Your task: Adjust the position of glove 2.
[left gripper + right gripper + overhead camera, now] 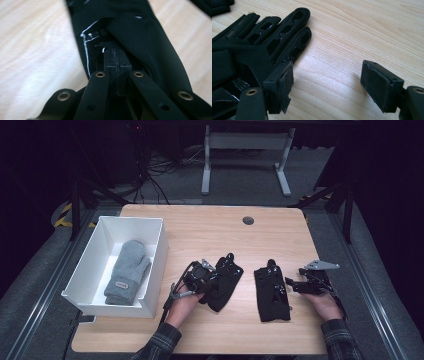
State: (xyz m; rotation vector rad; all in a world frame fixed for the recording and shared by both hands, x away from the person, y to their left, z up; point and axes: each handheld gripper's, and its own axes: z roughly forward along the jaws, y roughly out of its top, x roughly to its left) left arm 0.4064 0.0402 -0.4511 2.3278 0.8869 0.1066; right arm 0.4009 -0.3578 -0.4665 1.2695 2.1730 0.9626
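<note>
Two black gloves lie on the wooden table [210, 227]. The left black glove [227, 282] has my left gripper [212, 279] on its near-left edge. In the left gripper view the jaws of that gripper [117, 62] are pressed together on a fold of this glove [150, 37]. The right black glove [272, 292] lies flat with its fingers pointing away. Just right of it my right gripper [291, 283] is low over the table. In the right gripper view it [328, 83] stands open, one jaw over the glove's [257, 50] edge and the other over bare wood.
A white box [131, 220] stands at the table's left side with a grey mitten [127, 270] lying in it. A round grommet [248, 220] sits near the far edge. The left glove's fingertips [219, 6] reach into the corner of the right gripper view.
</note>
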